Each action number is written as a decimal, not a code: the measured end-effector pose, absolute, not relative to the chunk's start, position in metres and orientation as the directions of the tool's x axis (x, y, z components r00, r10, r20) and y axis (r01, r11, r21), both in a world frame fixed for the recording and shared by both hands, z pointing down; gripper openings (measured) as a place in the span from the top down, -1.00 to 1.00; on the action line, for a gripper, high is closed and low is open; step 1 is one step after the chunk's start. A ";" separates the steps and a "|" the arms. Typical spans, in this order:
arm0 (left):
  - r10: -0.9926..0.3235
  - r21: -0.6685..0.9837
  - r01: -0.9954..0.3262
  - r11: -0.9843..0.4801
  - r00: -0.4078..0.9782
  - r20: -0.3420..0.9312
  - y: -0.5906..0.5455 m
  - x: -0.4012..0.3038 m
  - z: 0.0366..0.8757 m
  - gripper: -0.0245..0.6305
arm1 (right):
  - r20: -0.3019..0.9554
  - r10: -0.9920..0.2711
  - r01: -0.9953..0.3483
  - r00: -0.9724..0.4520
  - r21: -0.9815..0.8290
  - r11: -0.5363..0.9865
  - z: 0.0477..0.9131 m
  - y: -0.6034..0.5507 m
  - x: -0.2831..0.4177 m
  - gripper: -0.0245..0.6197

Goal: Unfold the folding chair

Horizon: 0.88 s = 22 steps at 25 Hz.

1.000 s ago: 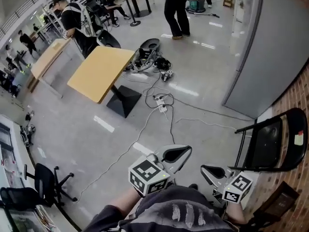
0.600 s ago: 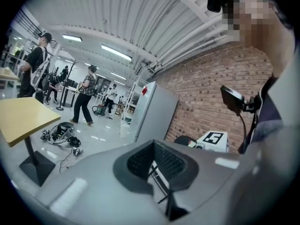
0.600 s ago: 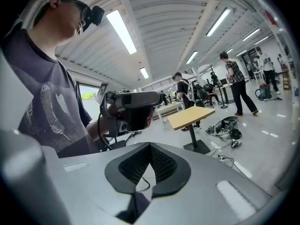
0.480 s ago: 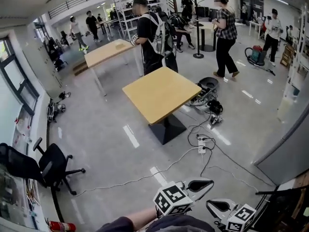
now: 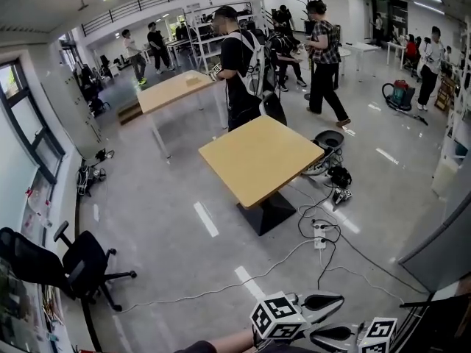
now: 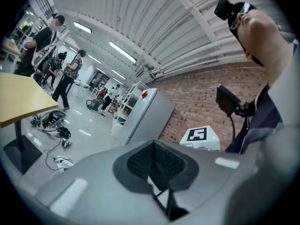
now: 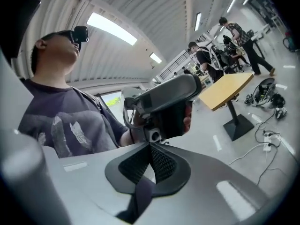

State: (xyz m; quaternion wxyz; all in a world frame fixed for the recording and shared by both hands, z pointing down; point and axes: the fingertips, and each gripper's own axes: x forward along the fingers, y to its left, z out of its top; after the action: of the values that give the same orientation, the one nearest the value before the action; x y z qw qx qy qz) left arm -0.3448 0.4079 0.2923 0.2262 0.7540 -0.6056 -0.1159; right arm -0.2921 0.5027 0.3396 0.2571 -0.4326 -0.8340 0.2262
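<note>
Only a sliver of the black folding chair (image 5: 444, 323) shows in the head view, at the bottom right corner by the wall. My left gripper (image 5: 335, 300), under its marker cube, sits at the bottom edge, shut and empty. Just right of it and lower is my right gripper (image 5: 329, 334), also shut with nothing in it. Neither touches the chair. In the left gripper view the left gripper (image 6: 153, 163) has its pads pressed together and faces a brick wall (image 6: 197, 102). The right gripper (image 7: 151, 165) has shut pads in its own view and faces the left gripper (image 7: 164, 102).
A square wooden table (image 5: 257, 157) on a black pedestal stands mid-floor, a longer table (image 5: 173, 90) behind it. Cables and a power strip (image 5: 320, 243) trail across the floor toward me. A black office chair (image 5: 81, 263) is at left, a grey panel (image 5: 441, 248) at right. Several people stand beyond.
The head view has swung up and away from the folding chair, which slid to the bottom right corner. Both grippers have dropped to the frame's bottom edge, still shut.
</note>
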 end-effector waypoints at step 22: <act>-0.896 0.478 -0.817 -0.323 0.426 0.123 0.301 -0.224 0.266 0.92 | 0.058 0.879 0.683 -0.473 -0.606 0.407 0.295 0.431 -0.203 0.92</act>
State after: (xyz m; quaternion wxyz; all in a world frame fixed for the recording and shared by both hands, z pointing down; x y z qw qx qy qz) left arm -0.2243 0.3008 0.2662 0.2416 0.8092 -0.5293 -0.0820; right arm -0.2029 0.4312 0.2954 0.1877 -0.4780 -0.8175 0.2609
